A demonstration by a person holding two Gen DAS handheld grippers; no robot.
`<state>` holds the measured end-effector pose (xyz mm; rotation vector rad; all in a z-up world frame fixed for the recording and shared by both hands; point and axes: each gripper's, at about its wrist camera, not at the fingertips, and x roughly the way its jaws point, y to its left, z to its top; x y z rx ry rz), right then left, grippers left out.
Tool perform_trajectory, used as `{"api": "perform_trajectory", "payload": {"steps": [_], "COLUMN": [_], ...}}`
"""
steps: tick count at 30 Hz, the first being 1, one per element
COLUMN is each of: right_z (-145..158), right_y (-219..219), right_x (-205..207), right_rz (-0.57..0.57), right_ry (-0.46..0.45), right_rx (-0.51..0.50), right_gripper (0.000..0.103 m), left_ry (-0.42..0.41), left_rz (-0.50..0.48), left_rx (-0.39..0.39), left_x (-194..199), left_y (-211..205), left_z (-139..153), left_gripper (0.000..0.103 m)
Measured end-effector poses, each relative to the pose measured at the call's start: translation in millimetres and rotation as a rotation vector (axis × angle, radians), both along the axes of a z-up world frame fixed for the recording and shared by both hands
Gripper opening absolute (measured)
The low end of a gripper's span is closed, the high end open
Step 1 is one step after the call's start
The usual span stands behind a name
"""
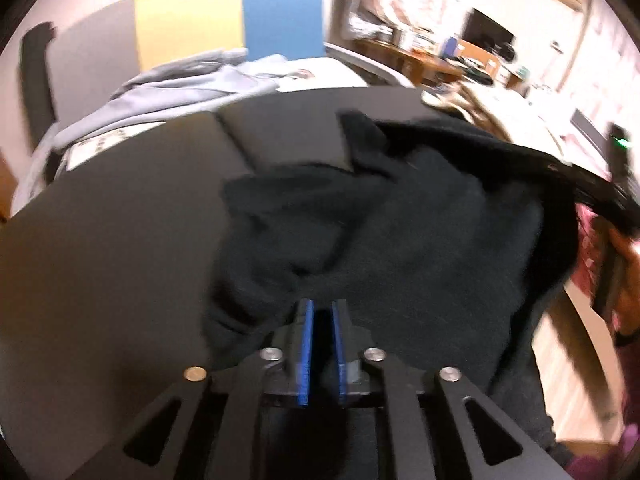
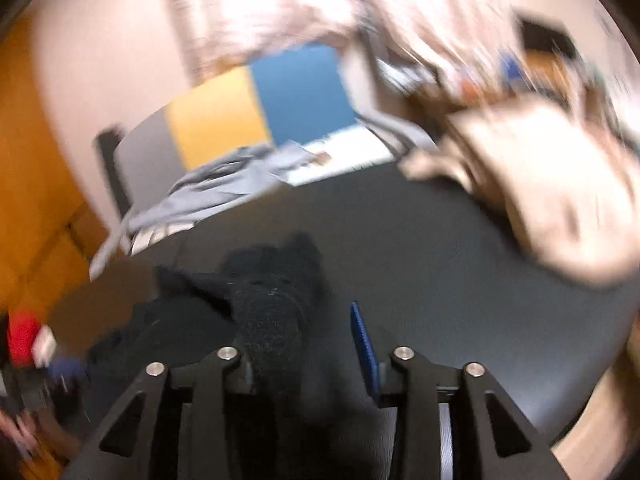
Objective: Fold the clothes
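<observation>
A black fleece garment [image 1: 420, 232] lies crumpled on the dark grey table [image 1: 120, 240], its right edge lifted off the surface. My left gripper [image 1: 322, 312] sits at the garment's near edge, its blue pads [image 1: 306, 344] almost together with black cloth pinched between them. In the right wrist view the same black garment [image 2: 272, 304] bunches over the left finger of my right gripper [image 2: 308, 340]. That gripper stands open; its right blue pad [image 2: 364, 348] is bare, and table shows between it and the cloth. A hand [image 1: 624, 280] appears at the far right.
A grey-blue garment [image 1: 168, 92] lies at the table's back left beside white papers [image 2: 344, 152]. A grey, yellow and blue panel [image 1: 224, 24] stands behind. A beige garment [image 2: 552, 184] is heaped at the table's right. A red object [image 2: 24, 336] sits low left.
</observation>
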<state>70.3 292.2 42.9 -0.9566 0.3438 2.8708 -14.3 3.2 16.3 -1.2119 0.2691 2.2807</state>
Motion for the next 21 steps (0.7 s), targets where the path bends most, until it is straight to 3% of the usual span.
{"api": "perform_trajectory", "payload": {"steps": [1,2,3,7,9,12,17,19,21], "right_z": [7,12,14,24,30,26,-18,-43,-62], "right_y": [-13,-26,-34,-68,-80,-83,-91,-102,-109], "right_x": [-9,-18,-25,-51,-69,-91,-132,-141,-149], "right_rz": [0.039,0.073,0.101,0.219,0.288,0.329,0.363,0.398,0.413], "right_ry": [0.005,0.009,0.009,0.002,-0.012,-0.078,-0.276,-0.337,-0.343], "right_rx": [0.059,0.088,0.086,0.054,0.060,0.097,0.175,0.225,0.279], "right_gripper": [0.038,0.038,0.038,0.038,0.039,0.041,0.041,0.041,0.041], "left_ry": [0.004,0.009,0.013,0.030,0.038,0.016,0.084,0.104,0.089], "left_rz": [0.014,0.027,0.041,0.095,0.123,0.120,0.105,0.079,0.074], "left_rx": [-0.001,-0.003,-0.004,-0.009,-0.012,-0.109,-0.278,-0.257,-0.234], "left_x": [-7,-15,-22,-52,-67,-90,-99,-93,-91], "left_y": [-2,-4,-6,-15,-19,9,47,52,50], "left_z": [2,3,5,11,14,-13,-45,-47,-48], "left_gripper": [0.044,0.074,0.083,0.084,0.095,0.096,0.097,0.096,0.081]}}
